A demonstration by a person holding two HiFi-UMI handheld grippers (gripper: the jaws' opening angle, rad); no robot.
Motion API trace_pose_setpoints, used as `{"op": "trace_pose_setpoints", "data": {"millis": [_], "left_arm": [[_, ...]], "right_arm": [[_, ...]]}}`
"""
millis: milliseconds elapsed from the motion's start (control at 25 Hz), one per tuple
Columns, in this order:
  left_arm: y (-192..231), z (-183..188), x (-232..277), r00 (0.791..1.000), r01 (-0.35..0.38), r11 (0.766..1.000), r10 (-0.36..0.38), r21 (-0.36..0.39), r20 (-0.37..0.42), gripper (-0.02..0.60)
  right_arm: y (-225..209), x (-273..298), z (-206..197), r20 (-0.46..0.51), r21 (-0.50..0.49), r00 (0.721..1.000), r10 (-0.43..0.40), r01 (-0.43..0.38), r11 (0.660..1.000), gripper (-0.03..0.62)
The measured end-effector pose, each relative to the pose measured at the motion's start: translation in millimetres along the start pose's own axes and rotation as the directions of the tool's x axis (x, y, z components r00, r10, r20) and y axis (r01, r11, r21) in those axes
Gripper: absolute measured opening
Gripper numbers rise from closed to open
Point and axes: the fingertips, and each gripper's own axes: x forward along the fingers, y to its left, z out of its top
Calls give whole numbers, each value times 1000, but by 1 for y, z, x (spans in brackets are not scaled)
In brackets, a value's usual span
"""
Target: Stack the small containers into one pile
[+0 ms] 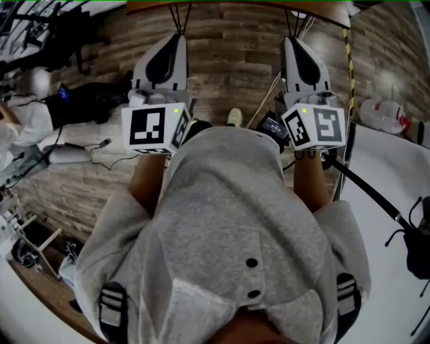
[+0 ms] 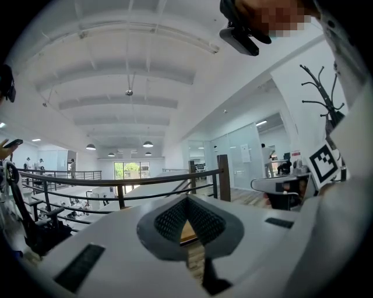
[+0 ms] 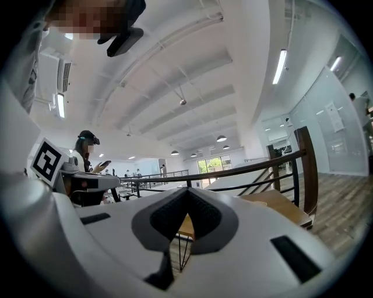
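No small containers show in any view. In the head view my left gripper (image 1: 179, 39) and right gripper (image 1: 290, 41) are held out side by side in front of a grey hooded top (image 1: 228, 222), over the wooden floor (image 1: 228, 74). Each carries its marker cube. The left gripper (image 2: 187, 202) points level across a large hall, jaws closed tip to tip with nothing between them. The right gripper (image 3: 187, 193) points the same way, also shut and empty.
A brown table edge (image 1: 235, 5) runs along the top of the head view and a white surface (image 1: 386, 222) lies at the right, crossed by a black pole (image 1: 369, 191). A railing (image 2: 116, 186) and a wooden table (image 3: 277, 205) stand ahead. A person (image 3: 86, 150) stands at the left.
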Motion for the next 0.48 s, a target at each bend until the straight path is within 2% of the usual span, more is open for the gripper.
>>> {"op": "trace_pose_setpoints", "data": {"millis": [160, 480], "left_arm": [[-3, -1, 1, 1000, -4, 1000, 4, 10, -8, 12], [-9, 9, 3, 1000, 2, 1000, -2, 31, 5, 12]], "right_arm": [[2, -1, -3, -1, -4, 999, 37, -37, 999, 12], [0, 1, 0, 6, 5, 999, 44, -44, 999, 12]]}}
